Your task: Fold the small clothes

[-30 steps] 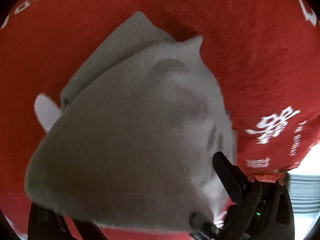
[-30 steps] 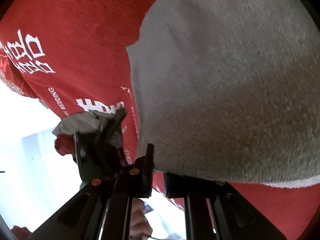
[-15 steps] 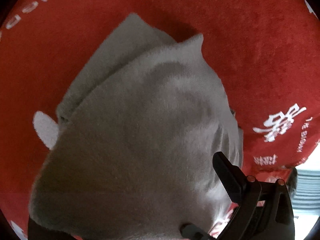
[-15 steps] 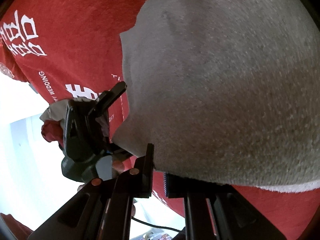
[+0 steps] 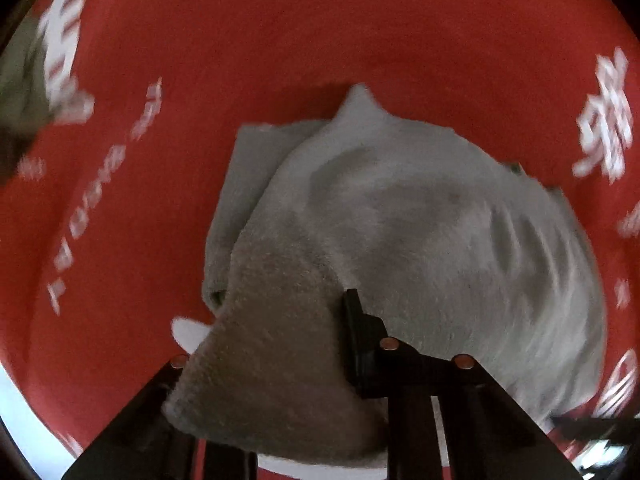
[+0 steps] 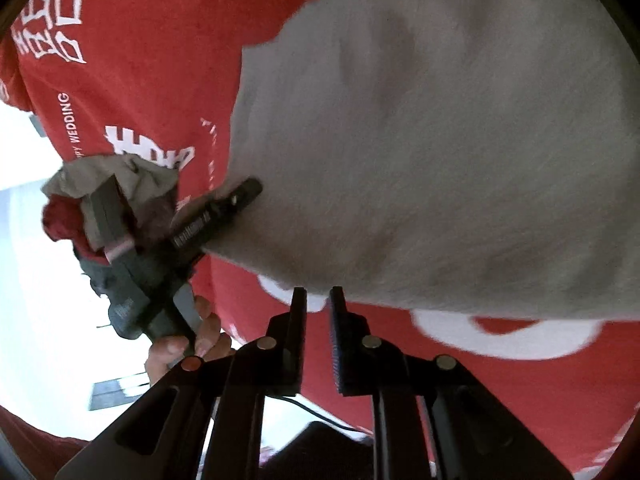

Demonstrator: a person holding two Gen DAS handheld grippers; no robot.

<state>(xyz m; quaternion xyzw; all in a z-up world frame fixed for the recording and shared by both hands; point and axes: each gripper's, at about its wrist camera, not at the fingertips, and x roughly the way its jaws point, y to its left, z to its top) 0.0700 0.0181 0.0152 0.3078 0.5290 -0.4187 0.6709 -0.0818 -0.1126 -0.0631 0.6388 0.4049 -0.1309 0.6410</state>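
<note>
My left gripper (image 5: 280, 344) is closing its jaws on a fold of the grey garment (image 5: 420, 240) — it looks pinched, though the view is blurred. The garment lies on the red cloth (image 5: 280, 40). My right gripper (image 6: 318, 300) is opening — narrow jaws, nothing between them, just below the garment's edge.
</note>
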